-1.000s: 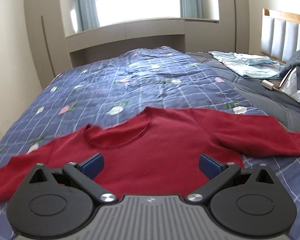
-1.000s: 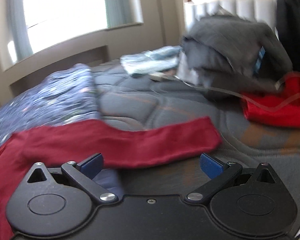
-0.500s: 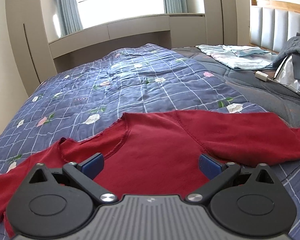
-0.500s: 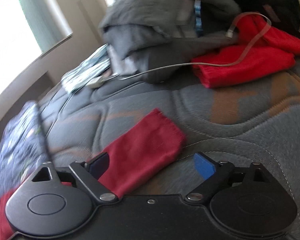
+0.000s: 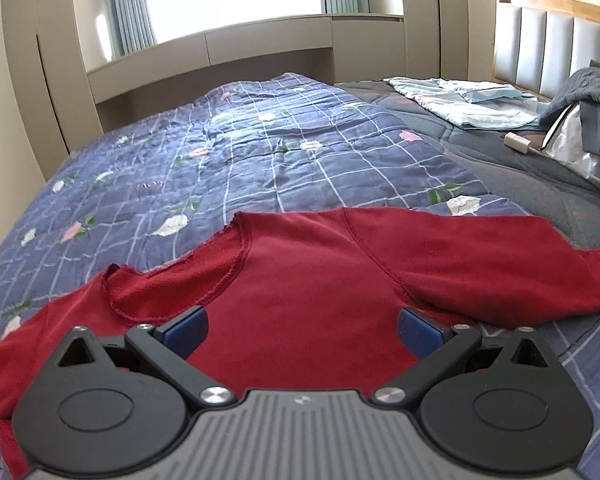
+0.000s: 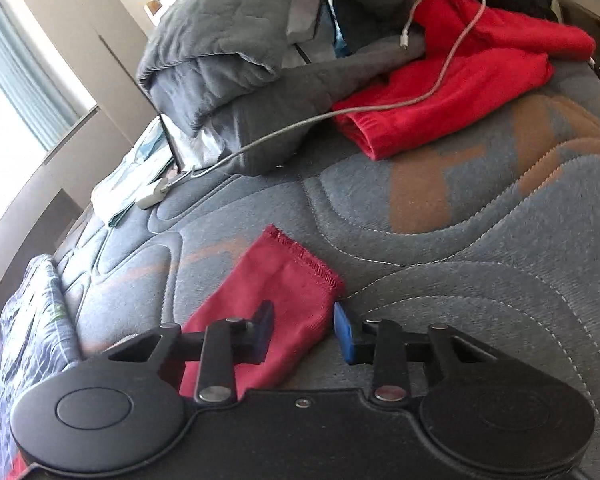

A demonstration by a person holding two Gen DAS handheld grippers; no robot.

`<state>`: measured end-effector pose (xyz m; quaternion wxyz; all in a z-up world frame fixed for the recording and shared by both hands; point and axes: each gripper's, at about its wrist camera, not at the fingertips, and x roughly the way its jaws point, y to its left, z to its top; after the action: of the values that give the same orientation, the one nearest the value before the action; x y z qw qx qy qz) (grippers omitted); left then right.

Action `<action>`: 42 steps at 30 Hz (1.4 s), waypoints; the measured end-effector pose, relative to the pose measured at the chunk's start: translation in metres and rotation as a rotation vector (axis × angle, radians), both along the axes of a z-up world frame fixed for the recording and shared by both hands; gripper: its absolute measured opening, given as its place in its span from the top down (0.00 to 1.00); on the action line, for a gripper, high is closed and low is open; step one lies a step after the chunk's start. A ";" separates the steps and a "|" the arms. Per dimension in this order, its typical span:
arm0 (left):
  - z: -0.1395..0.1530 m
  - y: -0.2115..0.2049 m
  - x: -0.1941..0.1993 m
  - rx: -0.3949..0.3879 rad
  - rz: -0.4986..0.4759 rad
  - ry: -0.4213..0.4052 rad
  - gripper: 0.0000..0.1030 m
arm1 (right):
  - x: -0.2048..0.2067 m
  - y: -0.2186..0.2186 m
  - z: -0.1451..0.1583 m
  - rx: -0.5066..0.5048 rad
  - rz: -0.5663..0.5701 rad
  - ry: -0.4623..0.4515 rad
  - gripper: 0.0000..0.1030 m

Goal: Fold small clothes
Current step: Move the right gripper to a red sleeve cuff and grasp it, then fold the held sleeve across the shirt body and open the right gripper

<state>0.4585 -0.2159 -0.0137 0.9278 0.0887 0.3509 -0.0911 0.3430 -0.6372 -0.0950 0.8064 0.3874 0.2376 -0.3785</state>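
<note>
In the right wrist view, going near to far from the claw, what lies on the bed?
Right claw, jaws closing around the dark red sleeve cuff → white charger plug → bright red garment → grey quilted blanket pile.

I was working in a home bedroom: a wide bed under a blue checked quilt with flower prints (image 5: 260, 160), a padded grey headboard framed in wood (image 5: 556, 32), pale blue curtains (image 5: 128, 8) at a bright window, beige built-in wardrobes (image 5: 32, 60), and a crumpled grey quilted blanket (image 6: 228, 40).
</note>
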 end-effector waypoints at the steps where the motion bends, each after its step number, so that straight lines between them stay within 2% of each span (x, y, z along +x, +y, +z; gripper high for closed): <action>1: 0.002 0.002 0.000 -0.020 -0.003 0.011 0.00 | 0.001 -0.002 -0.002 0.006 -0.008 0.001 0.65; 3: 0.005 0.005 0.001 -0.059 -0.010 0.029 0.00 | 0.002 -0.007 -0.005 0.023 -0.019 0.000 0.69; 5: 0.011 0.010 -0.001 -0.098 -0.020 0.044 0.00 | 0.005 -0.008 -0.003 0.021 -0.023 0.019 0.95; 8: 0.022 0.019 -0.001 -0.145 -0.017 0.071 0.06 | 0.008 -0.003 0.014 -0.002 -0.004 -0.001 0.96; 11: 0.038 0.035 0.003 -0.189 0.000 0.092 0.10 | 0.020 0.019 0.053 -0.102 0.081 -0.057 0.96; 14: 0.059 0.056 0.003 -0.227 0.023 0.074 0.10 | 0.040 0.051 0.099 -0.184 0.203 -0.141 0.96; 19: 0.104 0.108 -0.004 -0.266 0.082 -0.012 0.07 | 0.088 0.136 0.172 -0.281 0.483 -0.300 0.96; 23: 0.131 0.158 -0.011 -0.297 0.154 -0.072 0.06 | 0.121 0.230 0.201 -0.314 0.743 -0.399 0.96; 26: 0.143 0.202 -0.018 -0.317 0.232 -0.110 0.05 | 0.140 0.304 0.200 -0.293 0.924 -0.424 0.96; 28: 0.145 0.227 -0.023 -0.324 0.278 -0.126 0.04 | 0.149 0.355 0.189 -0.292 1.032 -0.401 0.96; 34: 0.131 0.289 -0.031 -0.317 0.404 -0.120 0.04 | 0.160 0.472 0.131 -0.283 1.298 -0.251 0.96; 37: 0.115 0.305 -0.031 -0.302 0.433 -0.096 0.04 | 0.153 0.504 0.097 -0.261 1.385 -0.171 0.95; 39: 0.102 0.309 -0.026 -0.295 0.439 -0.080 0.04 | 0.148 0.511 0.081 -0.248 1.424 -0.129 0.86; 42: 0.079 0.307 -0.018 -0.302 0.432 -0.052 0.04 | 0.140 0.499 0.076 -0.219 1.436 -0.126 0.59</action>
<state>0.4407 0.0909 0.0657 0.9371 -0.1256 0.3201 0.0601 0.4833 -0.1387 -0.0194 0.9023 0.0743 0.3468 0.2452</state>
